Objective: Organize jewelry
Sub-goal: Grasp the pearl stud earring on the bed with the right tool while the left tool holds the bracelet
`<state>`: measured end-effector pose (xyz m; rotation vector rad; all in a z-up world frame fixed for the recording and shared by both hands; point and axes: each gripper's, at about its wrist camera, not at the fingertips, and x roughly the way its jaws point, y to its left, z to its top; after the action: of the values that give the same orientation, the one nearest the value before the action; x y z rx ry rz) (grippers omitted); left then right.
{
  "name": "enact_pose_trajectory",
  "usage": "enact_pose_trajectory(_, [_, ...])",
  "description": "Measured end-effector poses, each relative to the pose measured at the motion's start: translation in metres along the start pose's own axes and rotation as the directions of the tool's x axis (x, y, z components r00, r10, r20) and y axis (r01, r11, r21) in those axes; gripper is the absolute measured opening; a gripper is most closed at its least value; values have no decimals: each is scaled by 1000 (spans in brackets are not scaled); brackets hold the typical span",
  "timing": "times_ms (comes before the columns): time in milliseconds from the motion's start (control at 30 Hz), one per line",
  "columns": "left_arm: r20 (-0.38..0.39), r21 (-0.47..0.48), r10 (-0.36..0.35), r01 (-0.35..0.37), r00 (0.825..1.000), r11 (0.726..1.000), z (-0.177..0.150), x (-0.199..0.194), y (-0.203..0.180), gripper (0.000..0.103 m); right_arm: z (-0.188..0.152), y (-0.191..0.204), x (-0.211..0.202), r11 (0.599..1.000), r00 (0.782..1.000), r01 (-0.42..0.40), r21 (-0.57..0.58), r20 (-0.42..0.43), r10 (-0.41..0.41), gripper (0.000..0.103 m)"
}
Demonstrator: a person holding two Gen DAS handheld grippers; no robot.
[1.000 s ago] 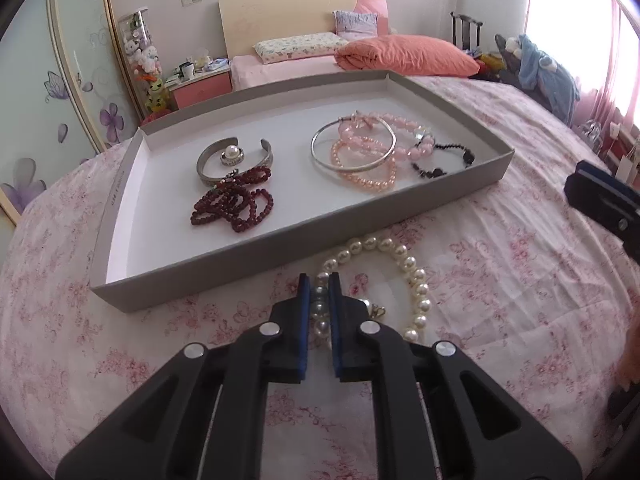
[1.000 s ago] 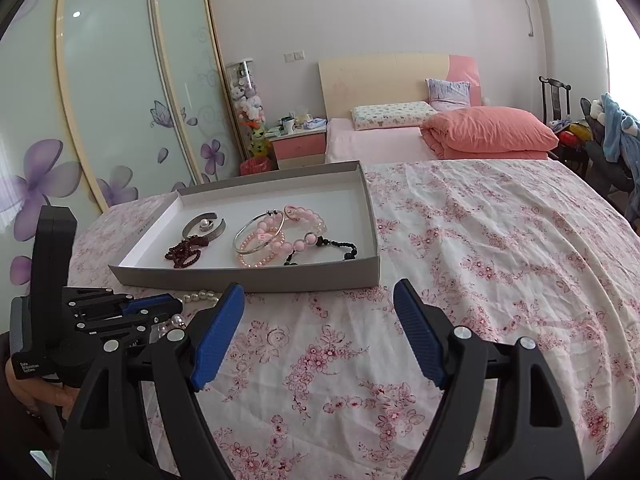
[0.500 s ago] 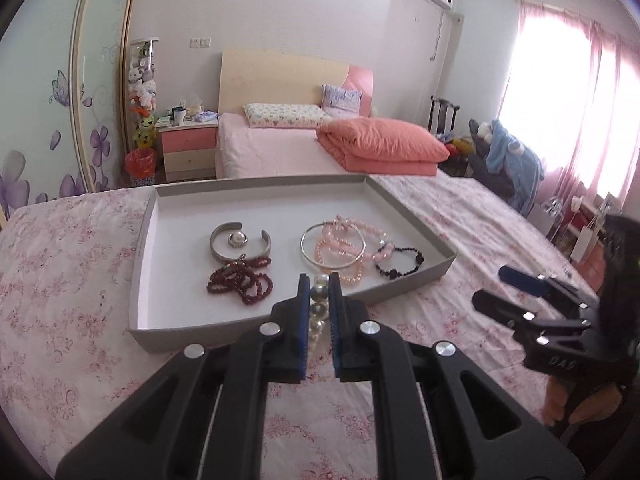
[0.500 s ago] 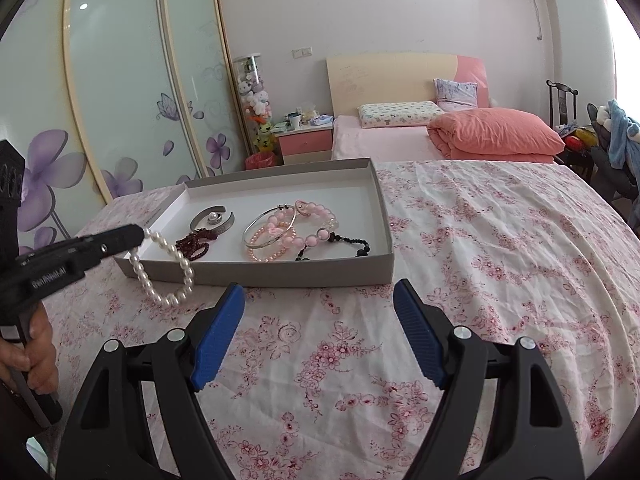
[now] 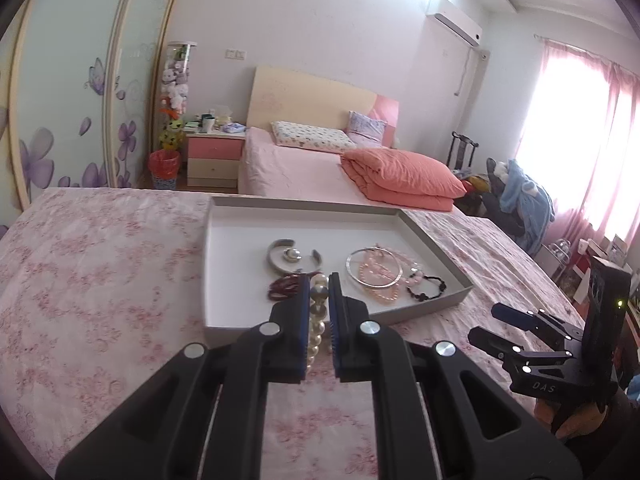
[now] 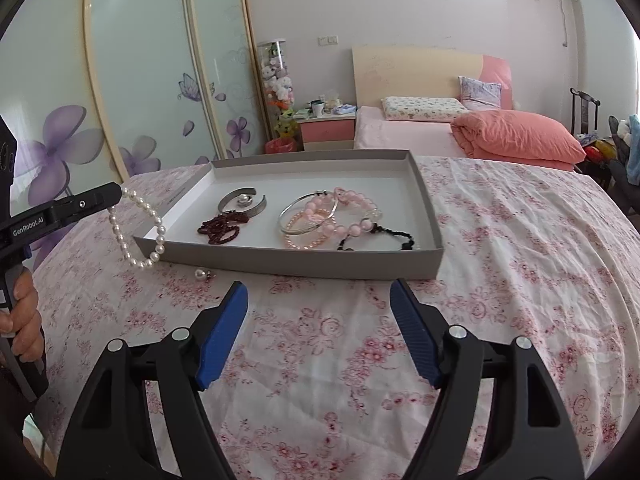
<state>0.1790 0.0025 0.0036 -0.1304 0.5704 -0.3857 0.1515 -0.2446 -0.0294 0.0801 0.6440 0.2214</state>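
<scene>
My left gripper (image 5: 319, 280) is shut on a white pearl bracelet (image 5: 317, 320) and holds it in the air at the near left corner of the grey tray (image 5: 236, 324). In the right wrist view the bracelet (image 6: 140, 236) hangs from the left gripper (image 6: 116, 194) beside the tray (image 6: 304, 266). The tray holds a silver cuff (image 6: 242, 202), dark red beads (image 6: 220, 230), a silver bangle (image 6: 306, 216), pink bead bracelets (image 6: 348, 218) and a black bracelet (image 6: 376, 238). A single pearl piece (image 6: 201, 274) lies on the sheet. My right gripper (image 6: 318, 308) is open and empty, in front of the tray.
The tray sits on a pink floral bedsheet (image 6: 520, 260). A second bed with an orange quilt (image 6: 516, 138) stands behind, with a nightstand (image 6: 326, 134) and a sliding wardrobe (image 6: 140, 80) at the left.
My left gripper has lifted the pearl bracelet off the sheet and raised it up beside the tray's left corner. The right gripper stays open and has barely moved.
</scene>
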Motion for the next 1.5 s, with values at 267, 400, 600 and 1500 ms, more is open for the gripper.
enact_pose_trajectory(267, [32,-48,61,-60,998,997,0,-18,28,10,2,35,19,996,996,-71,-57,-63,67,63])
enact_pose_trajectory(400, [43,-64,73,-70,996,995,3,-23,37,10,4,54,38,991,987,-110,-81,-127,99,53])
enact_pose_trajectory(600, [52,-73,78,-74,996,995,4,-25,43,10,7,81,70,985,969,-137,-106,-222,110,43])
enact_pose_trajectory(1500, [46,-70,91,-87,995,994,3,-22,44,10,13,96,93,988,962,-86,-130,-269,48,17])
